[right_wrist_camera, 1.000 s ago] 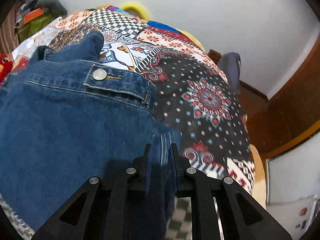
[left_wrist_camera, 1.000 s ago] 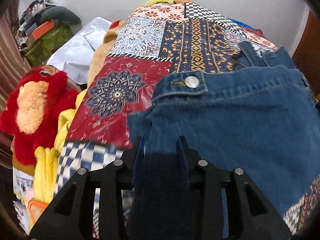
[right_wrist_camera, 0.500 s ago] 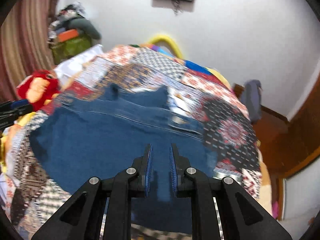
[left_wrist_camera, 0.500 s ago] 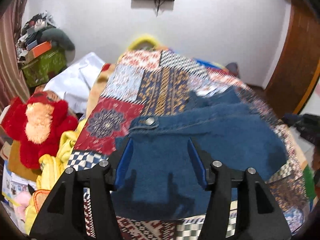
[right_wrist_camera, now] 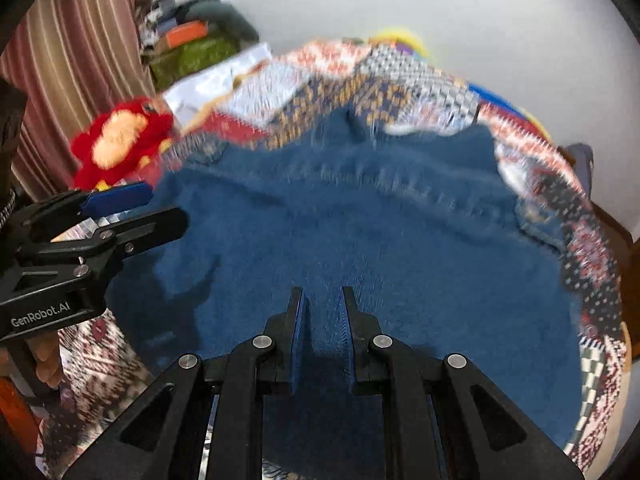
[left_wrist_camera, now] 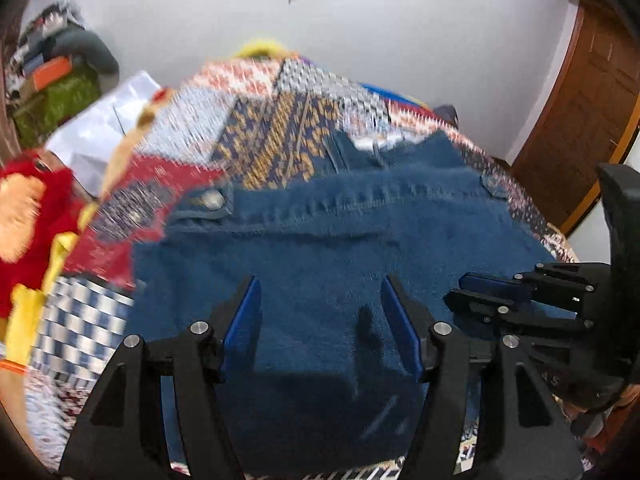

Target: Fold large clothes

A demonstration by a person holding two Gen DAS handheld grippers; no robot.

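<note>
A: What is the garment, and where is it?

B: A blue denim garment [left_wrist_camera: 344, 248] of thick, nubby cloth lies spread flat on the patchwork bedspread [left_wrist_camera: 280, 132], which is made of printed squares in red, navy-and-gold and black-and-white checks. A stitched seam runs across the denim near its far edge, and a round metal button [left_wrist_camera: 208, 200] sits on a tab at its far left corner.

A: And the tools?

B: The left gripper [left_wrist_camera: 320, 320] hangs over the near part of the denim. Its jaws have just been opening and now stand fairly wide; the blue pads press on nothing. The right gripper [right_wrist_camera: 322, 336] has its jaws drawn narrow, almost together. Denim fills the slit between them, but blur hides whether the cloth is pinched.

A: What lies around the bed?

B: A fuzzy red plush toy with an orange face [right_wrist_camera: 120, 144] lies off its left side, with a striped brown curtain [right_wrist_camera: 80, 40] behind. A white wall stands at the far end, and a brown wooden door [left_wrist_camera: 580, 120] to the right.
</note>
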